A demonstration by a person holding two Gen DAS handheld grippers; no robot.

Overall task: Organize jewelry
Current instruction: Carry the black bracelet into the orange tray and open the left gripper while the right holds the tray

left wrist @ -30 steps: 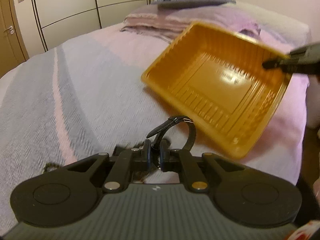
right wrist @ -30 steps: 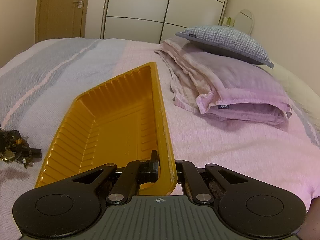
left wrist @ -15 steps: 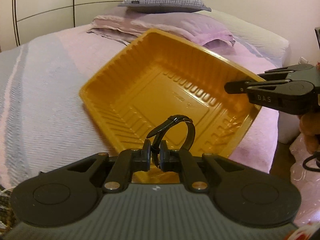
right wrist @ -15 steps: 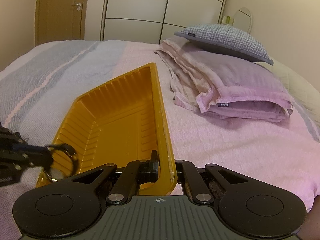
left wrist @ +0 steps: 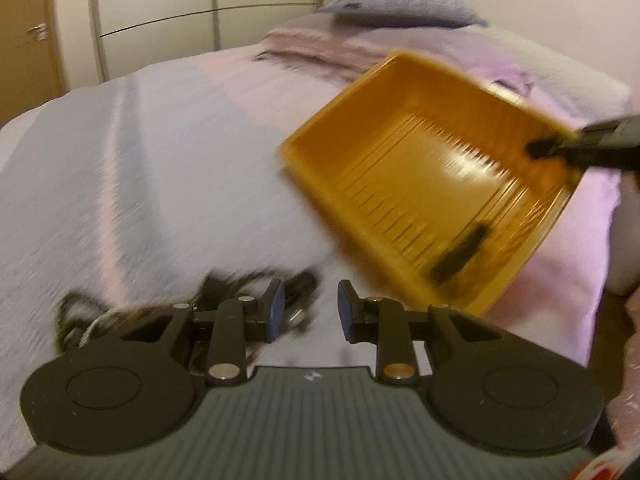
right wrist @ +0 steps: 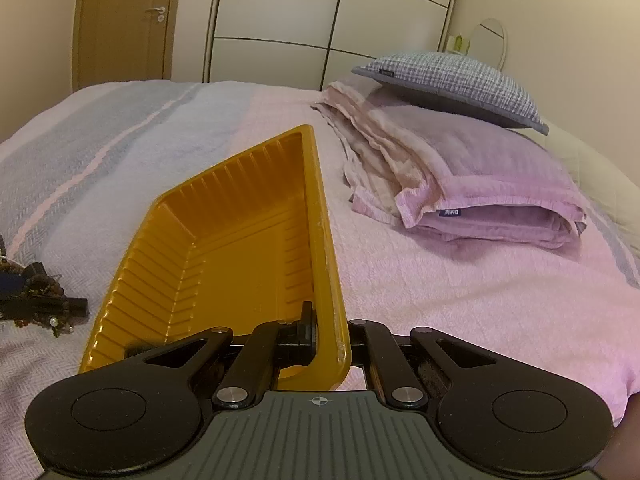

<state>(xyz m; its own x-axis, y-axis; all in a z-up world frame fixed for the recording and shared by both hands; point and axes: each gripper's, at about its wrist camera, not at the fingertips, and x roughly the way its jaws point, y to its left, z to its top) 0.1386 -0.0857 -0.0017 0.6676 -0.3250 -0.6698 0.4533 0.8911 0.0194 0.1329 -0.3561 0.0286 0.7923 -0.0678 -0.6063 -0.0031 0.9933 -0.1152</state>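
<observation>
Left tool [left wrist: 310,306] first: its jaws have just been opening, and nothing sits between the blue pads now. Half a second ago it pinched a small black loop-shaped piece over the tray; that piece now lies as a dark blur on the near sloping wall inside the tray [left wrist: 460,256], so one drop looks done. The view has swung left and is smeared by motion.

Largest in the scene is the bed with its grey-and-pink striped woven cover [right wrist: 440,280], with folded pink bedding [right wrist: 460,184] and a grey checked pillow [right wrist: 448,80] stacked at its far right. On the cover stands the orange ribbed plastic tray [right wrist: 224,248], tipped up by the right tool [right wrist: 330,338], which stays clamped on the tray's near right rim, just as it was a second ago.

Smallest is the dark tangled heap of beaded jewelry [right wrist: 38,300], lying on the cover left of the tray; in the left wrist view it shows just beyond the left tool's fingers [left wrist: 276,304], blurred. Individual pieces cannot be told apart.

My reading: the tray holds one piece, most of the jewelry is still outside it, and the freed left tool is heading back for another.
</observation>
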